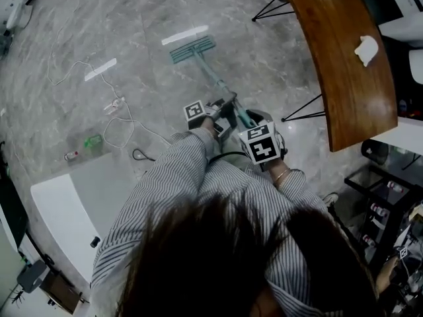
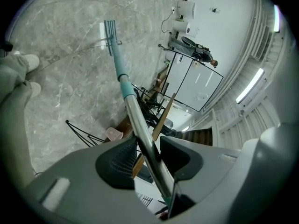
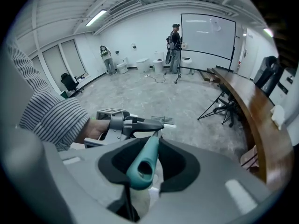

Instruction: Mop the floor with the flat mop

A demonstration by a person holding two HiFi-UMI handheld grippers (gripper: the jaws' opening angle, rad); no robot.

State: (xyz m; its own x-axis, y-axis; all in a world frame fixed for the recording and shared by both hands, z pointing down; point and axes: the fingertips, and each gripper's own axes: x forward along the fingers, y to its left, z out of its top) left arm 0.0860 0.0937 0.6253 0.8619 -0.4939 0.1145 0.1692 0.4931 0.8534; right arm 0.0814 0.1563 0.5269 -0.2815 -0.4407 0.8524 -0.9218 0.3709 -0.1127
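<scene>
The right claw (image 3: 149,148) is nearest the body and clenched on the teal end grip (image 3: 141,166) of the flat mop (image 1: 213,76), which lies between its two dark pads. Just ahead of it, the left claw (image 2: 147,146) is clamped on the silver part of the handle (image 2: 134,118), with a jaw pressed to each side of the tube. Both arms are in striped sleeves (image 1: 173,177).

From the two claws the handle slopes down and away and turns from silver to teal further along. It ends at the mop head (image 1: 192,49), which lies flat on the grey marbled floor (image 1: 132,18), well out in front of the person.

To the left on the floor, loose cables (image 1: 122,121) trail in loops. On the right, a curved wooden tabletop (image 1: 337,78) carries a crumpled white cloth (image 1: 366,49). At the far end of the room a whiteboard (image 3: 208,34) stands, with a person beside it.
</scene>
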